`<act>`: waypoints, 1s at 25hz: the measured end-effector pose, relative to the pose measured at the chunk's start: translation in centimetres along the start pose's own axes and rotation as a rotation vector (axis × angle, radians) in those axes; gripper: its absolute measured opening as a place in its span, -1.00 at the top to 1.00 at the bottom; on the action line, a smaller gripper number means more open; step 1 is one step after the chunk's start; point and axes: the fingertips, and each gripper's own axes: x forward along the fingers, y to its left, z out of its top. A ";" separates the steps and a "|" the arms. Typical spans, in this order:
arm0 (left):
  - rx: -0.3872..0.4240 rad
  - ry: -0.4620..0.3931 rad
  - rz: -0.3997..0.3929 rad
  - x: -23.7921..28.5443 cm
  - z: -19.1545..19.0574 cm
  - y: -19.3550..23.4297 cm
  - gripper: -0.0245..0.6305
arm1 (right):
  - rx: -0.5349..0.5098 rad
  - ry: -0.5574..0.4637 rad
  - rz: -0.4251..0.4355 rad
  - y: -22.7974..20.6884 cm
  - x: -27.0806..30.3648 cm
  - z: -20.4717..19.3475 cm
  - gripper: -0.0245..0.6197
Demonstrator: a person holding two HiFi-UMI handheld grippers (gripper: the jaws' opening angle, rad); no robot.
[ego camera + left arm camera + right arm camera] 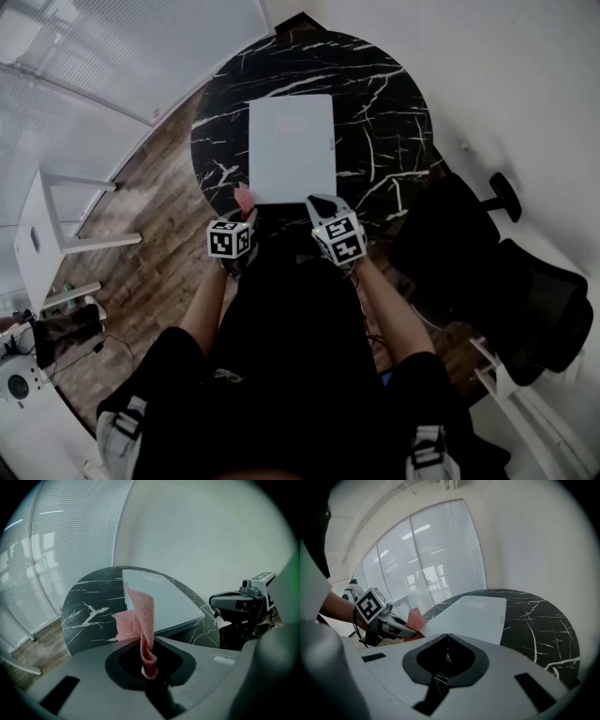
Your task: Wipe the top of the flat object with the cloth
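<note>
Marble table (394,103); cloth (143,620) between left tongs (151,673)

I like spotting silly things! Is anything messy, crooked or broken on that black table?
Nothing stands out. The white flat object lies flat on the black table, with no spill or damage showing. The pink cloth is just crumpled, pinched in the left claw.
</note>
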 end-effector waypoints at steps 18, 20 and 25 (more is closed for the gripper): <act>0.067 0.089 -0.027 2.5 -0.5 -3.7 0.86 | 0.133 -0.060 -0.070 -2.8 -1.8 -2.1 0.93; 0.092 0.099 -0.043 2.7 -0.5 -4.6 0.86 | 0.141 -0.065 -0.074 -3.0 -1.8 -2.2 0.93; 0.134 0.132 -0.068 3.5 -0.8 -5.9 0.86 | 0.160 -0.078 -0.085 -3.3 -1.9 -2.1 0.93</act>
